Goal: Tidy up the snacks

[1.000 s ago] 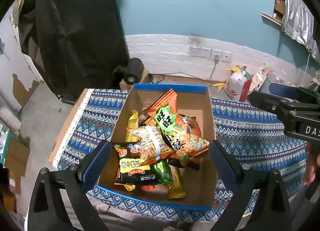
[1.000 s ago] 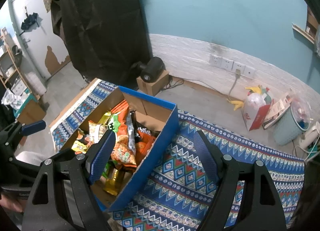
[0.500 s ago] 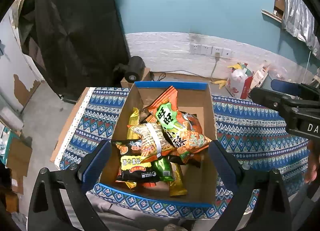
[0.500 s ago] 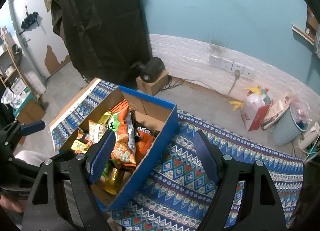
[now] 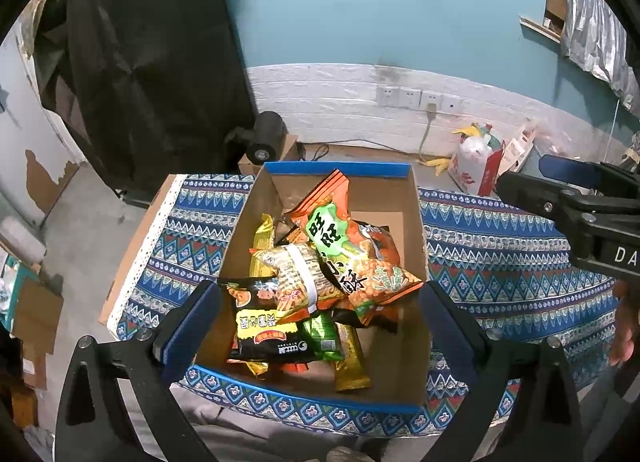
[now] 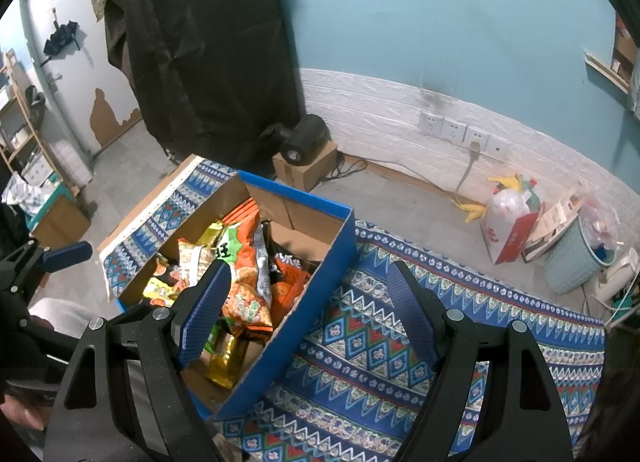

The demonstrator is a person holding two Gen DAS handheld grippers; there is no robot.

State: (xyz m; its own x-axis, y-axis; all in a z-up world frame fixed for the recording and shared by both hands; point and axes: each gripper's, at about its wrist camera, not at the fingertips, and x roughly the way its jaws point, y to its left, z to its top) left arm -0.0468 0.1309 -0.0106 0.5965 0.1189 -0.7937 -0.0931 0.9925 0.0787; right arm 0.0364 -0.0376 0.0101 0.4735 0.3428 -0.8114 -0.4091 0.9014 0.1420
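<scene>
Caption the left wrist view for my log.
Open left claw above a blue-rimmed cardboard box piled with snack packets on patterned cloth.

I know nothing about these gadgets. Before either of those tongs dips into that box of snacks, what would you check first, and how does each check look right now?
1. Left tongs open and empty: ok.
2. Right tongs open and empty: ok.
3. Blue-rimmed cardboard box open on top, snacks reachable: ok.
4. Top packet free to lift: the orange and green puffed-snack bag lies uppermost: ok.
5. Free room on the blue patterned tablecloth right of the box: ok.
6. Left tongs over the pile: ok. Right tongs straddle the box's wall: not ok.
</scene>
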